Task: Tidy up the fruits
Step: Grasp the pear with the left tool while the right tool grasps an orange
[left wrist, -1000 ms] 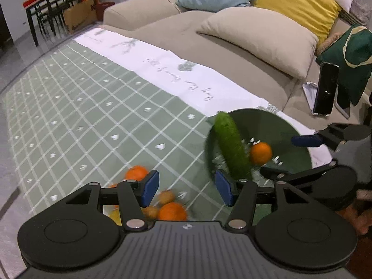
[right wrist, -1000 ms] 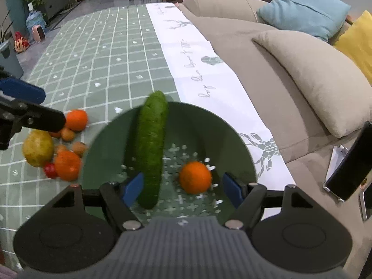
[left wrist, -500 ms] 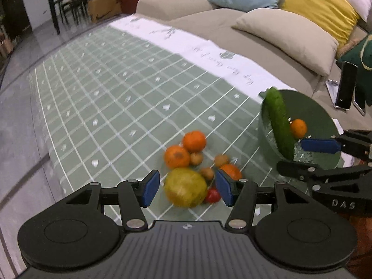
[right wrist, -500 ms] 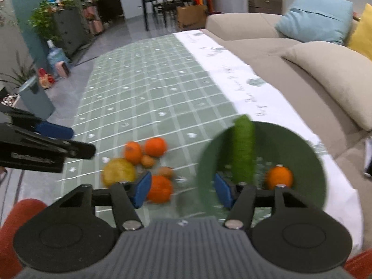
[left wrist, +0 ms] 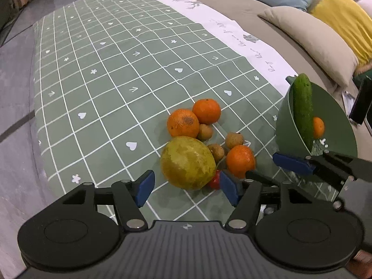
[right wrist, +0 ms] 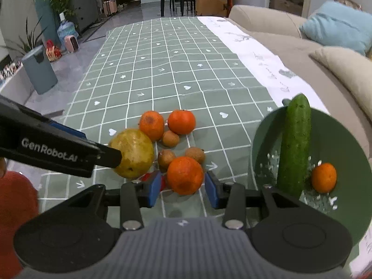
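A pile of fruit lies on the green checked tablecloth (left wrist: 111, 74): a big yellow-green fruit (left wrist: 187, 162), three oranges, several small brown longans (left wrist: 234, 140) and a small red fruit (left wrist: 215, 181). My left gripper (left wrist: 187, 187) is open around the near side of the yellow-green fruit (right wrist: 133, 153). My right gripper (right wrist: 183, 190) is open with the nearest orange (right wrist: 184, 174) between its fingers. A green bowl (right wrist: 337, 139) to the right holds a cucumber (right wrist: 294, 146) and one orange (right wrist: 323, 177).
A beige sofa (left wrist: 267, 23) with beige, blue and yellow cushions runs along the cloth's right side. A dark phone (left wrist: 361, 102) stands beyond the bowl. A grey bin (right wrist: 39, 69) and plants stand on the floor to the left.
Both grippers swung left from the bowl to the fruit pile and came closer. The left now frames the yellow-green fruit, the right frames the nearest orange.
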Available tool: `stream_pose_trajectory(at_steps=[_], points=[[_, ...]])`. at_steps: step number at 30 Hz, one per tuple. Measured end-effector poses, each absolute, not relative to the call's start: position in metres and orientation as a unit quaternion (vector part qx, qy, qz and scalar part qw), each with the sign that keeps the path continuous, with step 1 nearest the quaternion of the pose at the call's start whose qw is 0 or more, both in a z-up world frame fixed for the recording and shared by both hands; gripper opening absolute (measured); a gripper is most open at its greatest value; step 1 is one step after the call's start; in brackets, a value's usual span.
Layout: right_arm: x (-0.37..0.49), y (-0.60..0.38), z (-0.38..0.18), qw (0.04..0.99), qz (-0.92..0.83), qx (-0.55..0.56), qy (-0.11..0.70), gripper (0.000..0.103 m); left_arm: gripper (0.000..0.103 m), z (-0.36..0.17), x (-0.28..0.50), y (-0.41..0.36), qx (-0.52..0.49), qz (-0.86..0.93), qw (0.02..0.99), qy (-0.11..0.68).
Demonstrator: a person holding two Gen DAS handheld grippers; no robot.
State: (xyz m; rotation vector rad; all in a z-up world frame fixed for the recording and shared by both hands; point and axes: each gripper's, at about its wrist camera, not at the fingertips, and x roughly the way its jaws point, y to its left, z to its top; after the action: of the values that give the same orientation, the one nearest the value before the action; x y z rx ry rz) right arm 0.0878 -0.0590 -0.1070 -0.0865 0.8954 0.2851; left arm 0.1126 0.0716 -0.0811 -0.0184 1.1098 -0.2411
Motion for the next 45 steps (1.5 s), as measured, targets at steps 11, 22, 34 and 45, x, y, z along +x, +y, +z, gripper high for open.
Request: stream_pose_trajectory(at_steps=[11,22,34,45], points=[[0.104,-0.055,-0.12,0.888,0.145,-0.066,0.431,0.04,0.077,-0.098,0.132,0.074,-0.046,-0.088,0.833,0.545],[0.108,-0.037,-0.125,0.875,0.16,-0.121,0.441,0.036,0.078,-0.111,0.148,0.069,-0.057,-0.078,0.817,0.569],[0.112,-0.035,-0.133,0.866,0.153,-0.145,0.452,0.035,0.077,-0.118,0.157,0.069,-0.061,-0.091,0.806,0.582],[0.097,-0.051,-0.101,0.876,0.161,-0.121,0.437,0.034,0.075,-0.117,0.152,0.066,-0.06,-0.079,0.811,0.576]])
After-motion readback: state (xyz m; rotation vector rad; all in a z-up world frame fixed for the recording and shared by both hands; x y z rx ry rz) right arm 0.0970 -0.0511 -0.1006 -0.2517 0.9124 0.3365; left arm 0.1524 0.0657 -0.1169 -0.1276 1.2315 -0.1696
